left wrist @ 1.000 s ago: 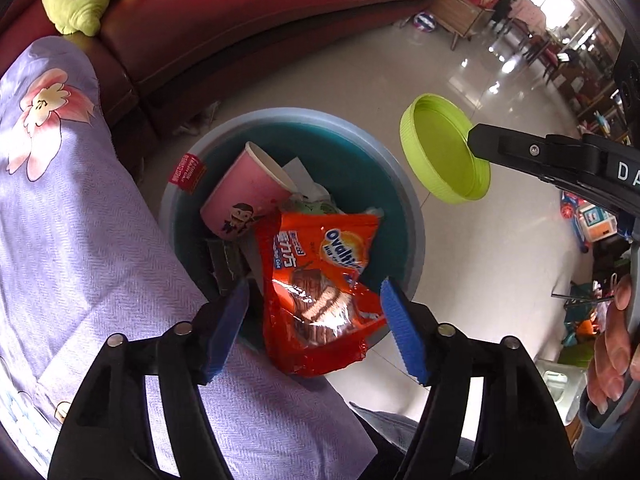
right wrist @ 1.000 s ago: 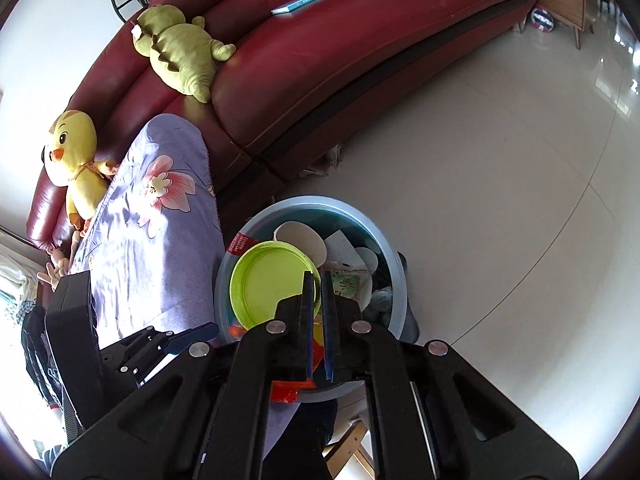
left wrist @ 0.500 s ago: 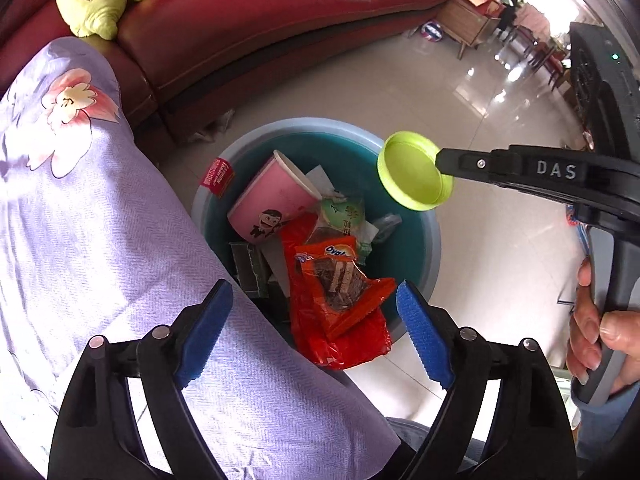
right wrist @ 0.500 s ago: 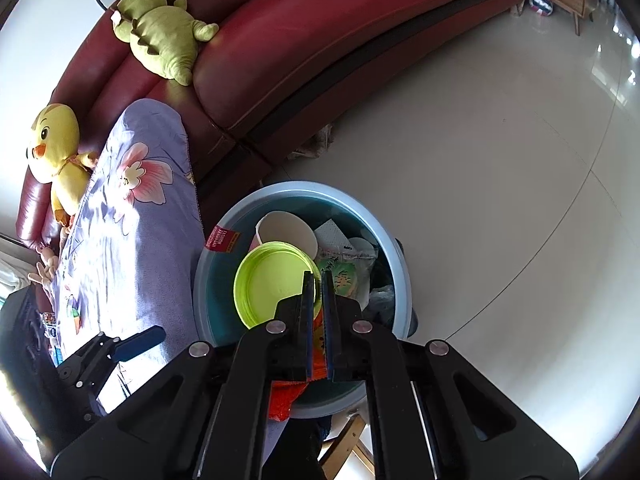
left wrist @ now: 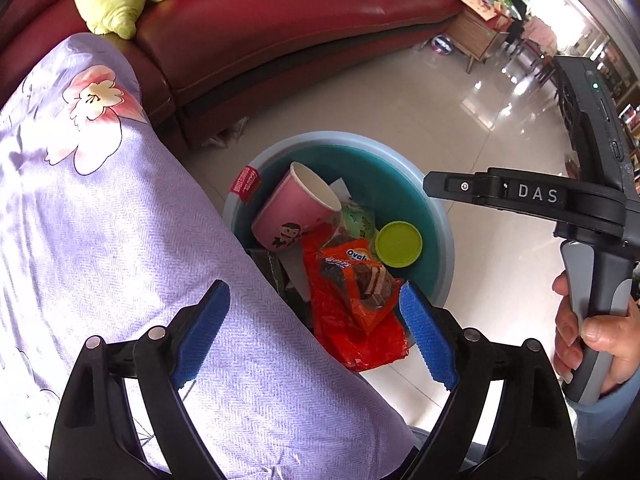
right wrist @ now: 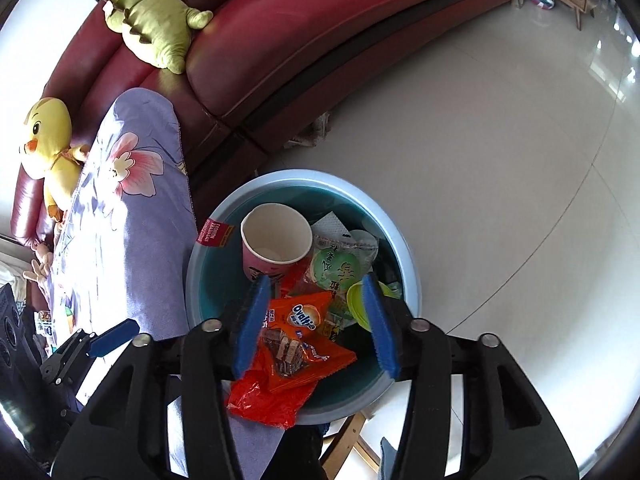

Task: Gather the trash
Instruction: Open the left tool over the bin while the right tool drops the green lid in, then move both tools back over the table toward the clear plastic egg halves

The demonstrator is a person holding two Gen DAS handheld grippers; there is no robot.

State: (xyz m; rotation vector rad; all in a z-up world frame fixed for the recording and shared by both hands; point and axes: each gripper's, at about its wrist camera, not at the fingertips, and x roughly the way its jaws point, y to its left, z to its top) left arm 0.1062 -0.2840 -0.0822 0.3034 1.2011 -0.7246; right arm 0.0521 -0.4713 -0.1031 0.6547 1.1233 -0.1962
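Both grippers hang above a round blue bin (left wrist: 438,236) that stands on the tiled floor (left wrist: 460,128) beside a red sofa (left wrist: 280,20). The left gripper (left wrist: 316,334) has its jaws spread wide and holds nothing; it hovers over the near rim of the bin, next to a purple flowered cloth (left wrist: 100,208). The right gripper (right wrist: 316,324) is also spread apart and empty, directly above the trash. Inside the bin lies a green lid (left wrist: 399,244), flat near the right wall, just below and slightly right of the right gripper. Beside it sit a pink paper cup (left wrist: 292,212) tipped on its side and an orange snack wrapper (left wrist: 356,280) over a red bag (left wrist: 352,340) draped across the near rim.
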